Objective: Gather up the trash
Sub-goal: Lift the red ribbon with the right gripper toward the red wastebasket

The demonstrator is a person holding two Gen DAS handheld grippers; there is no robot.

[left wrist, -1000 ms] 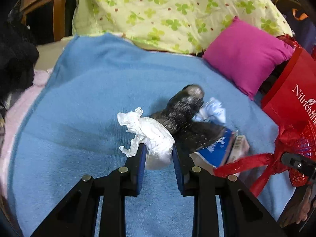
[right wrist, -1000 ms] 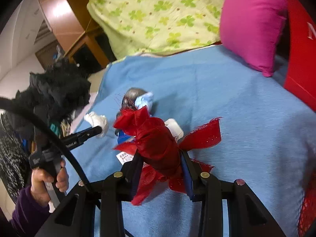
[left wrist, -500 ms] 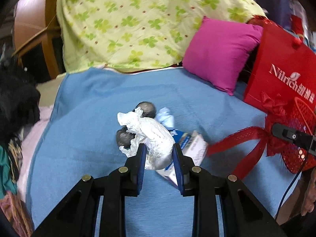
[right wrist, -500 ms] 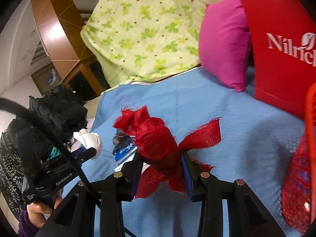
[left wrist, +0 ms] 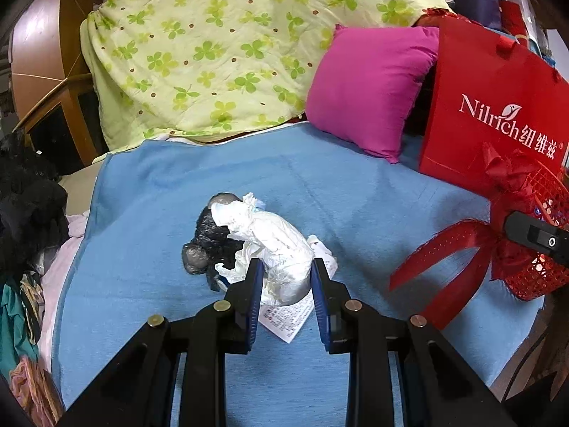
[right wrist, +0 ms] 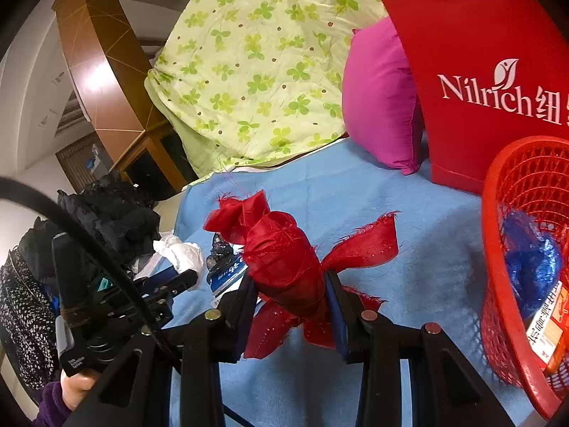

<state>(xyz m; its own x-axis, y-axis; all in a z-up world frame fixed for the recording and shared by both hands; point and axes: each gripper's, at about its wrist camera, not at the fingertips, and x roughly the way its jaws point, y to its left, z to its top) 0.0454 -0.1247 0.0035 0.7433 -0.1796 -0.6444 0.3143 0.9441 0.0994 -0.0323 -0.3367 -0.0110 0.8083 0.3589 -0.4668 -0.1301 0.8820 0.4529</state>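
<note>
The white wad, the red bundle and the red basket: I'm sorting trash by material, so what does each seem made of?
White wad: crumpled tissue or thin paper, matte, soft creases; could be thin plastic.
Red bundle: sheer woven ribbon, slight sheen, frayed edges with loose threads.
Red basket: rigid moulded plastic, glossy, open lattice wall.

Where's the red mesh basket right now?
Right wrist view, far right: the red mesh basket stands on the blue blanket, just in front of the red Nilrich bag.

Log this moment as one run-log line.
left gripper: shut on crumpled white tissue wad | right gripper: shut on red ribbon bundle | red mesh basket: nearby
</note>
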